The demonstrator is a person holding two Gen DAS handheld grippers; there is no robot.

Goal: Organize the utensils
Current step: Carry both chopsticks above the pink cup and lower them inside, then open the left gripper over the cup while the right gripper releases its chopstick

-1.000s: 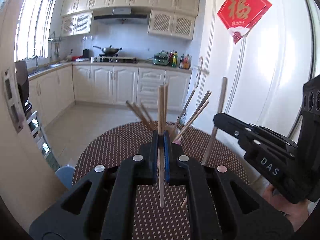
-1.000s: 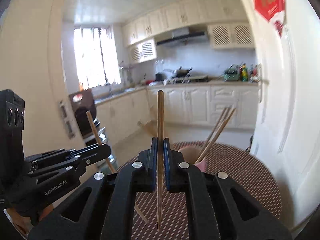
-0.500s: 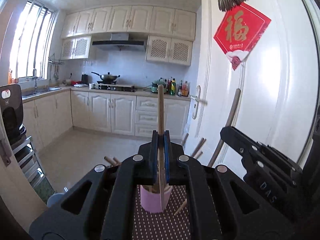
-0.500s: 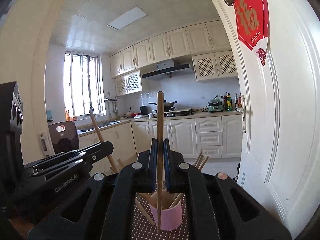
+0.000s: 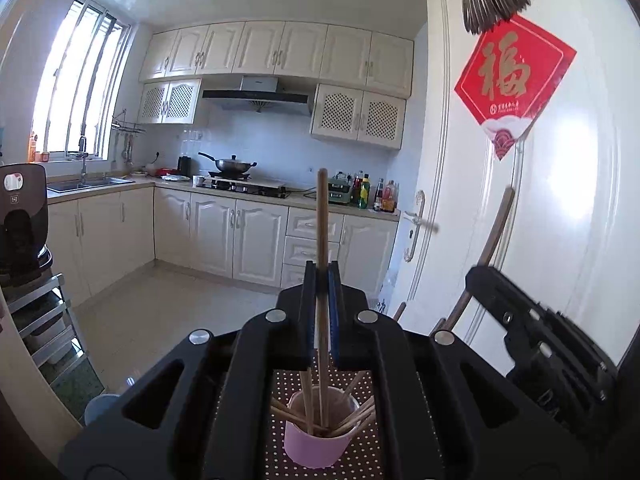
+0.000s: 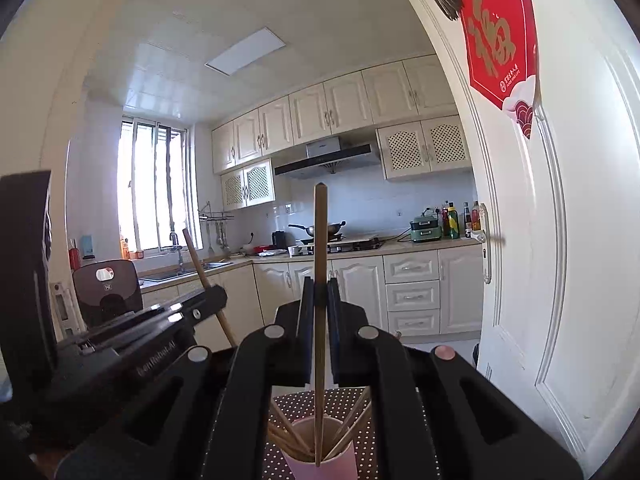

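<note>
We see the dotted brown table mat (image 5: 362,456) carrying a pink cup (image 5: 320,440) of wooden chopsticks. Our left gripper (image 5: 321,280) is clamped on one upright chopstick (image 5: 322,220), its lower end inside the cup. Our right gripper (image 6: 318,292) pinches a second chopstick (image 6: 320,240), tip within the cup's rim.

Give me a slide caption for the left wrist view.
Left tongs lower a chopstick into the pink cup of chopsticks.
</note>
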